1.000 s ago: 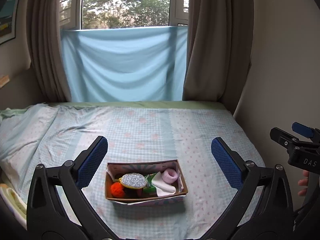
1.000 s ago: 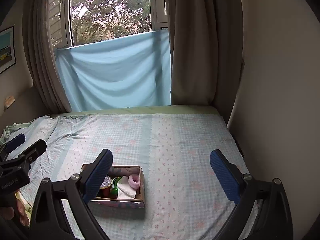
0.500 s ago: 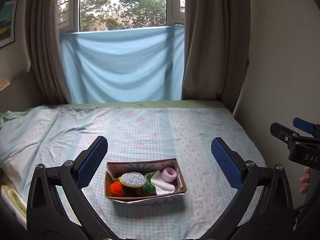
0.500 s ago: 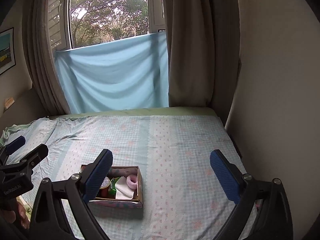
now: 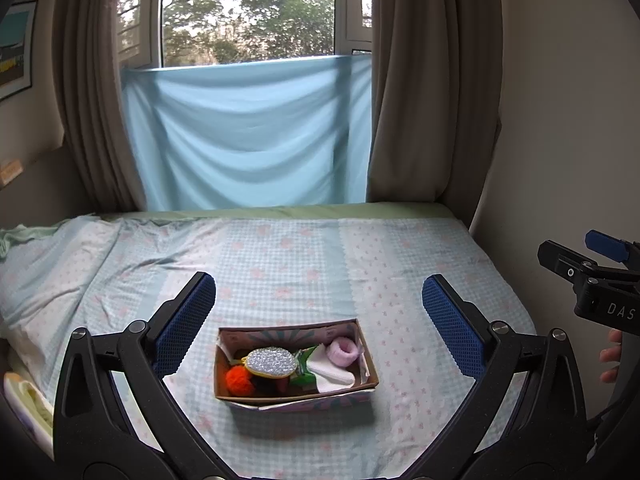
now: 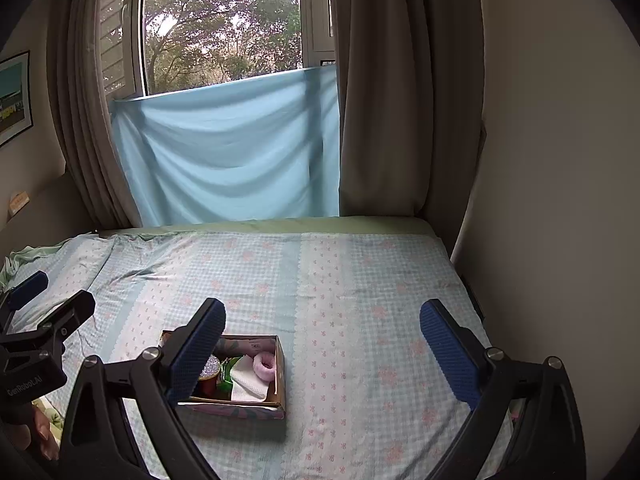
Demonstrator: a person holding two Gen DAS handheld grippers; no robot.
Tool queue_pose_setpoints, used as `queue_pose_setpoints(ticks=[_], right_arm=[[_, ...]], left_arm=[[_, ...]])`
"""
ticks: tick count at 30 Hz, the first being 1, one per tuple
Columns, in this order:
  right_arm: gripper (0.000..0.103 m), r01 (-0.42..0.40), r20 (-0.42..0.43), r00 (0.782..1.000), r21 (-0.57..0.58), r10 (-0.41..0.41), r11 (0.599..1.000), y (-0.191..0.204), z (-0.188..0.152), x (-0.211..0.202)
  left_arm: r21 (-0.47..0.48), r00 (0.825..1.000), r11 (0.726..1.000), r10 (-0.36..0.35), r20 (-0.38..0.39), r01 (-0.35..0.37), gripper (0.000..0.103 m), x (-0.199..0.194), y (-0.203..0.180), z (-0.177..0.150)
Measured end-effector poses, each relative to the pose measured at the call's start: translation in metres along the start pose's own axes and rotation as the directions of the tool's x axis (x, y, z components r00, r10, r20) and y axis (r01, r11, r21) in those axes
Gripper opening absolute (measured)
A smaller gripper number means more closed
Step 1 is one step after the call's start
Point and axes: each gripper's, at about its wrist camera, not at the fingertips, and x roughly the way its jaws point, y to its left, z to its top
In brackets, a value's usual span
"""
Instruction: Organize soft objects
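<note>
Both the left gripper (image 5: 319, 314) and right gripper (image 6: 322, 340) hang empty, jaws spread wide. One body reads "DAS", the other what looks like "GenRobot.AI". Just beyond, on the checked bedsheet (image 5: 304, 256), sits a cardboard box (image 5: 297, 394) holding an orange pompom (image 5: 239, 379), silver glitter disc (image 5: 271, 361), white cloth (image 5: 334, 374) and pink roll (image 5: 343, 350).

You can read little here. In your left wrist view, the black body of the right gripper (image 5: 600, 276) at the frame's right edge carries white letters "DAS", cut off by the edge. In your right wrist view, the black body of the left gripper (image 6: 48, 304) at the left edge bears small white lettering that looks like "GenRobot.AI", though it is tilted and tiny. The framed picture (image 6: 14, 98) on the wall shows no legible words.
</note>
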Motion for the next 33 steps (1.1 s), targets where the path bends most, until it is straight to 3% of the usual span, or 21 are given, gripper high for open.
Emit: queue_pose_setpoints(ticks=[33], right_arm=[[0.097, 0.015, 0.002, 1.000, 0.005, -0.015, 1.000, 0.003, 0.008, 0.011]], left_arm=[[-0.009, 1.000, 1.000, -0.016, -0.009, 0.016, 0.103, 0.013, 0.007, 0.004]])
